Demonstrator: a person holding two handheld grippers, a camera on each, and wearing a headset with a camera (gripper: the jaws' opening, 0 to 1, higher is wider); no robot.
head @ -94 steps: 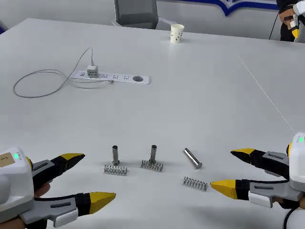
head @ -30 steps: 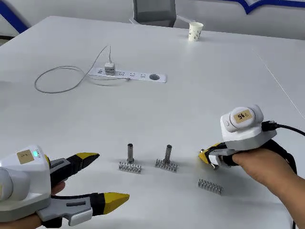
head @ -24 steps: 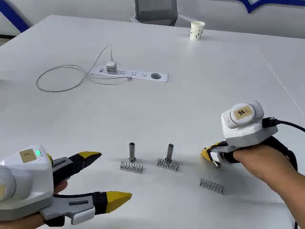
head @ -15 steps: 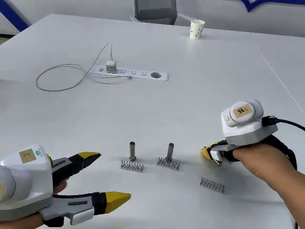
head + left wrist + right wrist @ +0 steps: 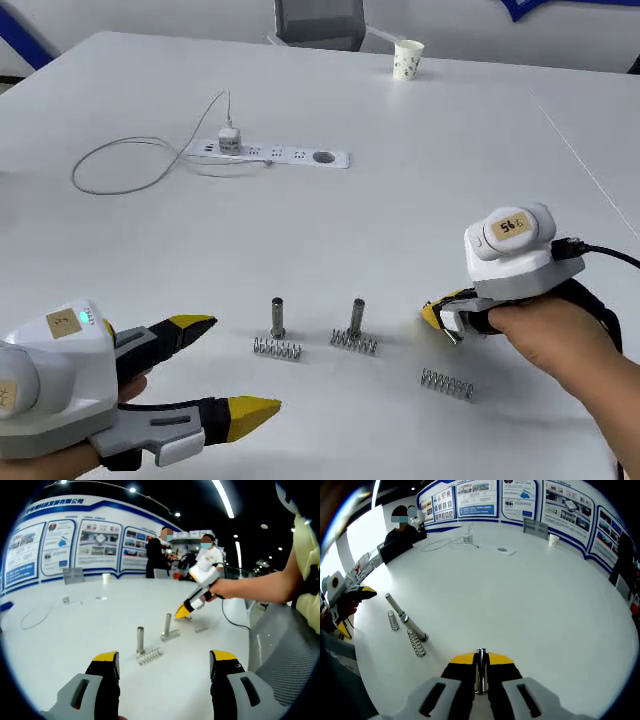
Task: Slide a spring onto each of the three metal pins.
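My right hand-held gripper [image 5: 480, 656], lower middle, clenches a pin [image 5: 480, 677] narrowly; it could swivel loose. My left hand-held gripper [image 5: 243, 364] hangs released.

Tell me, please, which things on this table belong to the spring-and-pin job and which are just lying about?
For the job: left pin, middle pin, third pin shut in the right gripper; left spring, middle spring, right spring.
Lying about: power strip, charger, paper cup, chair.
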